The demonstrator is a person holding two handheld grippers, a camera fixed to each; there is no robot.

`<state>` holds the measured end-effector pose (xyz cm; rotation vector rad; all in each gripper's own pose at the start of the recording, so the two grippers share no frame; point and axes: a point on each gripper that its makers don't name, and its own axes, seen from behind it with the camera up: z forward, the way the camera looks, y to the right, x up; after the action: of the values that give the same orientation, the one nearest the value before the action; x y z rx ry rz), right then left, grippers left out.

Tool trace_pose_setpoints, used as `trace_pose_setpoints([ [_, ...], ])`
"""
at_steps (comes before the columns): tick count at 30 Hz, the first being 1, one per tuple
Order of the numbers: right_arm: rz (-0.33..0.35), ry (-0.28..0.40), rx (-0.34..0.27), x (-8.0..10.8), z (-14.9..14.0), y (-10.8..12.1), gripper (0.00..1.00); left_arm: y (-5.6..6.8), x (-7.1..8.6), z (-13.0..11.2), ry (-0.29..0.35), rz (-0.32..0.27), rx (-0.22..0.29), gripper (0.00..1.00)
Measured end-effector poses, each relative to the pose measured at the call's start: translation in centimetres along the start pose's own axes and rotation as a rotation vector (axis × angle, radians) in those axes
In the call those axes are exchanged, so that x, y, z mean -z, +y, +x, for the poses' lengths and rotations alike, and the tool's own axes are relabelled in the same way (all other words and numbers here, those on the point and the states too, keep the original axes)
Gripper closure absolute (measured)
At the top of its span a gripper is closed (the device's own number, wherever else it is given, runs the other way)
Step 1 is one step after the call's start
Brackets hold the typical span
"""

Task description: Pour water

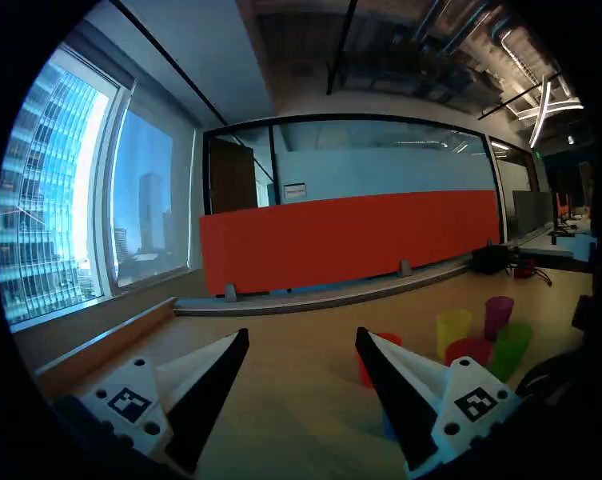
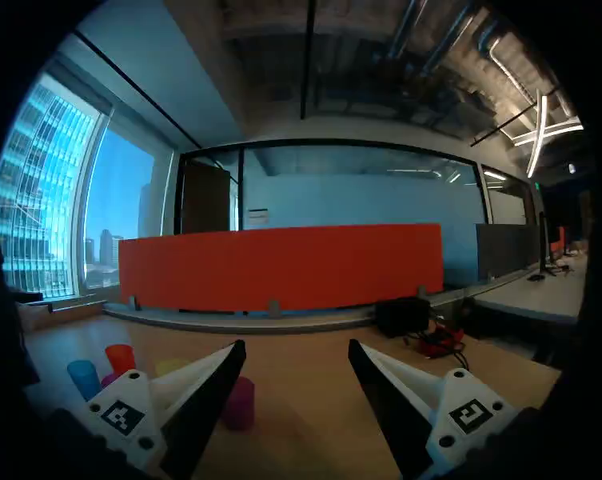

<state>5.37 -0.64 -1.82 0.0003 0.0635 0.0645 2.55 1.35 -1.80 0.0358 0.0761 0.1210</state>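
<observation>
Coloured cups (image 1: 468,350) right of wide-open left gripper (image 1: 301,331), left of wide-open right gripper (image 2: 295,342)

The camera on my left gripper (image 1: 301,331) sits low over the pale wooden tabletop (image 1: 301,400), facing the long orange-red partition panel (image 1: 348,240) at 12 o'clock, tall glass windows (image 1: 77,224) at 9; my right gripper (image 2: 295,344) looks likewise; both share panel, tabletop and coloured plastic cups (image 1: 470,350), 4 o'clock left, 8 o'clock right.
</observation>
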Motion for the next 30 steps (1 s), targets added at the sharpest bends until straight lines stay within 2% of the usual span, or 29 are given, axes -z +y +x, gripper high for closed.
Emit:
trace_pose_setpoints([
  [9, -0.004, -0.007, 0.005, 0.3, 0.0, 0.1, 0.01, 0.4, -0.5, -0.9, 0.013, 0.002, 0.03, 0.0],
  [18, -0.014, -0.023, 0.02, 0.7, 0.2, 0.7, 0.01, 0.2, -0.4, -3.5, 0.0, 0.007, 0.076, 0.0],
  [30, -0.02, -0.034, -0.009, 0.8, 0.0, 0.6, 0.01, -0.7, -0.4, -5.0, 0.005, 0.024, 0.064, 0.0],
])
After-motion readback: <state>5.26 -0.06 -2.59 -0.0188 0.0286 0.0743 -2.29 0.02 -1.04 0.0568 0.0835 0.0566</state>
